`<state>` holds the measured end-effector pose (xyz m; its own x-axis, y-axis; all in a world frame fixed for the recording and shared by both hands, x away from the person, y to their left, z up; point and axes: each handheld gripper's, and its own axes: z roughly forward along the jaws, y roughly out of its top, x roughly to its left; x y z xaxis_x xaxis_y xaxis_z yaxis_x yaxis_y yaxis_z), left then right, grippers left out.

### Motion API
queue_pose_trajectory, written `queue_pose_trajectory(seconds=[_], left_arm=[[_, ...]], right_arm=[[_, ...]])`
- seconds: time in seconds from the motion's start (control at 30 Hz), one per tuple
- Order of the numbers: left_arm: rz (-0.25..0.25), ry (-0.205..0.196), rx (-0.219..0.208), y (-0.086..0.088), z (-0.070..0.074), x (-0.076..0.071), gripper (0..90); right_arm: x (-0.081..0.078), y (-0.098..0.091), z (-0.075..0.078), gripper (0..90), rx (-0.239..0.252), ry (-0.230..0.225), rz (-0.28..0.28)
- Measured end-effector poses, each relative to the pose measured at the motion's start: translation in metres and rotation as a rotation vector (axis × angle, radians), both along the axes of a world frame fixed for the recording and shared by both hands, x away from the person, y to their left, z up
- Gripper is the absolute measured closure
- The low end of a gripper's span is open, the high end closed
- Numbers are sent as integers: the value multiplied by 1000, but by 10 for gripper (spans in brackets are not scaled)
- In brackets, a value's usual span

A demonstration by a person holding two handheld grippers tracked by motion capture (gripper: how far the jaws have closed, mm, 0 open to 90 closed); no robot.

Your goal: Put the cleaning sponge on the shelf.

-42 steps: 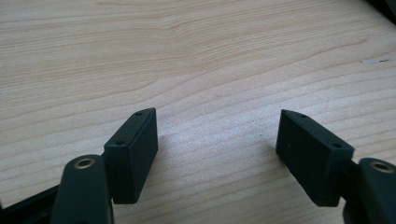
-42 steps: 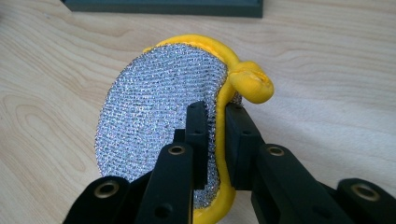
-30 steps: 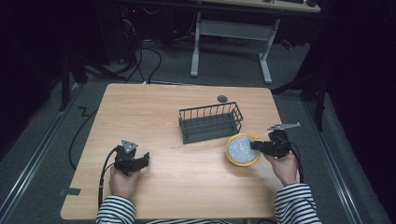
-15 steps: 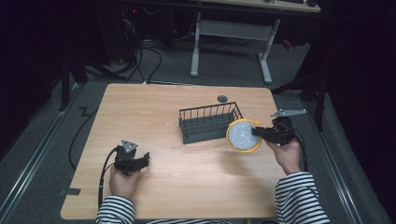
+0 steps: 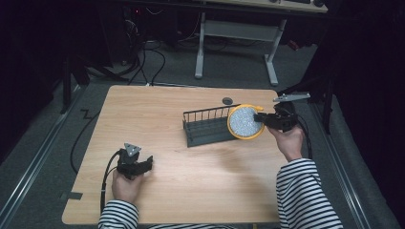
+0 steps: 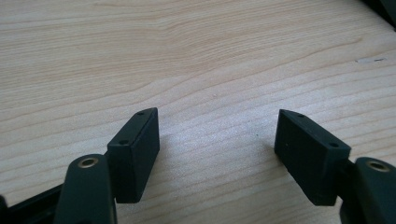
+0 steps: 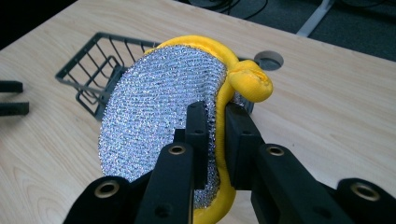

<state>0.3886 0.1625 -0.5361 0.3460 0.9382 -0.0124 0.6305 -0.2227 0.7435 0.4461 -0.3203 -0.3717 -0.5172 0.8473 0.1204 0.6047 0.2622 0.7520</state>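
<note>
left gripper (image 5: 143,164): rests on the near left part of the table (image 5: 157,114), jaws spread wide with bare wood between them in the left gripper view; released, holding nothing, idle

right gripper (image 7: 215,126): clenched on the rim of the scrubbing pad (image 7: 159,116), a round disc with a silver mesh face, a yellow border and a yellow loop at its edge. both pads pinch the disc near its lower edge, one on the mesh face, one on the yellow back. in the high view the right gripper (image 5: 260,119) holds the pad (image 5: 244,121) clear of the table surface, disc tilted up on edge with its face toward the camera

wire basket (image 5: 207,126): dark, rectangular, open at the top, standing past mid-table. its long axis runs left to right across the table. the pad hangs at the right end of the basket, overlapping that end in the high view; whether it touches the wires cannot be told

governing relation: the basket lies to the left of the right gripper and just below the pad. the right hand is the nearer one; the left is well apart. judged next move: shift the pad left over the basket opening, line the disc up with the long axis so it passes between the side walls, then lower and release

beyond the basket: a round grommet (image 5: 227,100) in the table top, near the far edge
</note>
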Motion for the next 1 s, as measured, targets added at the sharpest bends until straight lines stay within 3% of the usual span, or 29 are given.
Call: queue_pose_trajectory(seconds=[0.3, 1.0], left_arm=[[-5, 1, -1, 0, 0, 0, 304], [-7, 2, -4, 0, 0, 0, 300]], right_arm=[[20, 20, 7, 814, -9, -12, 22], [65, 34, -2, 810, 1, -23, -41]])
